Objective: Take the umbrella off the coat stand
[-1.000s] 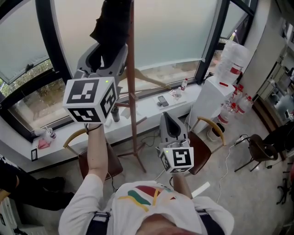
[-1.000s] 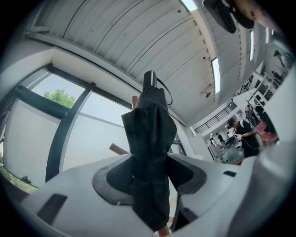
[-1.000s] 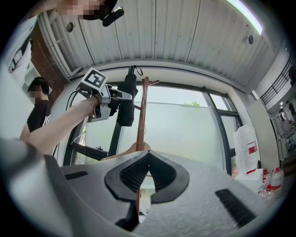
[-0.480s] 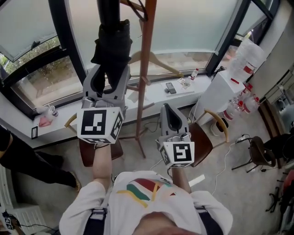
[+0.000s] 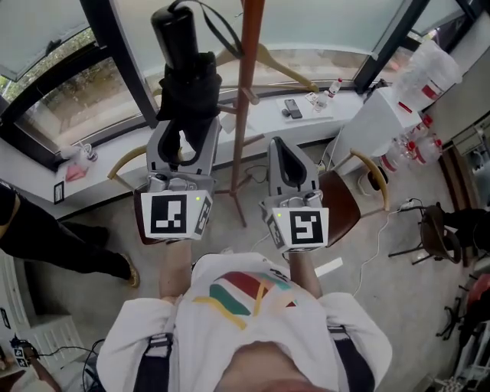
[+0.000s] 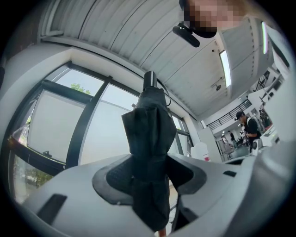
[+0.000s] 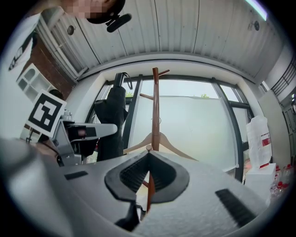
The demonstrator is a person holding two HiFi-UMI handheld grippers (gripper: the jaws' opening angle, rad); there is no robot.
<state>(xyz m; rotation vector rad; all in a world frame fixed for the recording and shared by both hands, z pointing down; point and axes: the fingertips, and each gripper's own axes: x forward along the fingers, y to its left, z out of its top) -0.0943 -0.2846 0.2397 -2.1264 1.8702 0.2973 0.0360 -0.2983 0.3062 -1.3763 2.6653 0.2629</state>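
Observation:
A folded black umbrella (image 5: 187, 76) stands upright between the jaws of my left gripper (image 5: 184, 126), which is shut on its cloth. Its handle (image 5: 172, 23) points up with a thin strap looping off it. In the left gripper view the umbrella (image 6: 148, 125) fills the gap of the left gripper (image 6: 148, 178). The wooden coat stand (image 5: 249, 76) rises just right of the umbrella, and a wooden hanger (image 5: 268, 61) hangs on it. My right gripper (image 5: 285, 153) is shut and empty, low and right of the pole. In the right gripper view the right gripper (image 7: 148, 155) points at the coat stand (image 7: 155, 106).
A white windowsill (image 5: 253, 115) behind the stand carries a phone (image 5: 291, 107) and small bottles. Chairs with curved wooden backs stand at left (image 5: 126, 164) and right (image 5: 367, 184). A large water bottle (image 5: 429, 69) sits on a white unit. A person's leg (image 5: 46, 245) is at left.
My left gripper has come down with the umbrella, which now sits lower beside the pole with its handle in view. The right gripper has shifted only a little.

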